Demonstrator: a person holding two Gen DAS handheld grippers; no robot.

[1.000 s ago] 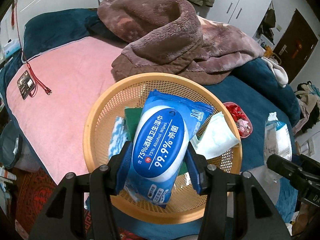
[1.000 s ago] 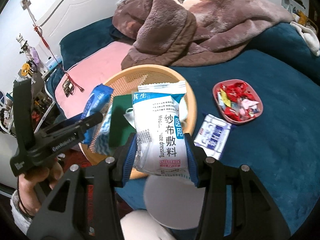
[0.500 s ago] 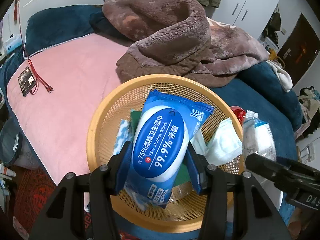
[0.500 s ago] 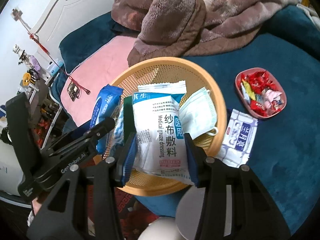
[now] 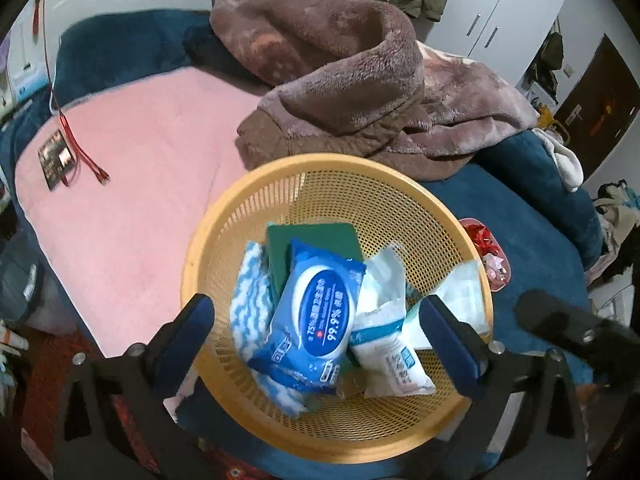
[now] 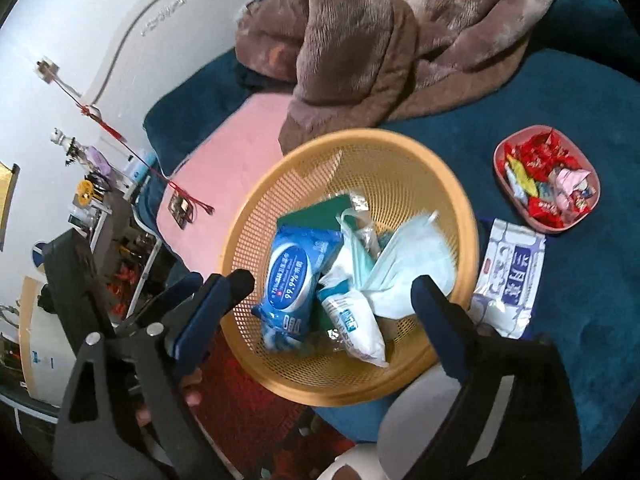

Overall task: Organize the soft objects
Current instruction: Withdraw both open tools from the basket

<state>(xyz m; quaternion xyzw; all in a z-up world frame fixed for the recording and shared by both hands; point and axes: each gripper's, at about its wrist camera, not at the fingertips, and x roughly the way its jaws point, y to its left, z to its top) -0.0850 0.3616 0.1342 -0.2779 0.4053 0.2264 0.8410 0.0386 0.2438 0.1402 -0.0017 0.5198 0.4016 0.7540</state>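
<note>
**Both packs dropped into the basket; one packet left on the bed**

We are at the release step. Our left gripper [image 5: 316, 332] hangs over the yellow basket [image 5: 208, 240], its fingers [image 5: 192, 320] having just spread wide, with nothing pressed between them. The blue wipes pack [image 5: 316, 320] lies loose in the basket, at its 8 o'clock, on a green pad [image 5: 320, 236] and a blue-and-white cloth [image 5: 248, 304]. Just right of it rests the white gauze pack [image 5: 388, 344], which our right gripper [image 6: 320, 304] has just let go; those fingers stand apart too, empty. A face mask [image 6: 416, 268] sits at the basket's 3 o'clock.

Outside the basket, at its 3 o'clock, a white wipes packet [image 6: 508, 276] lies on the blue bed cover [image 6: 580, 300], beside a red candy dish [image 6: 546, 178]. We judge that the next move is for the right gripper to swing over to that packet, close on it and carry it in.
</note>
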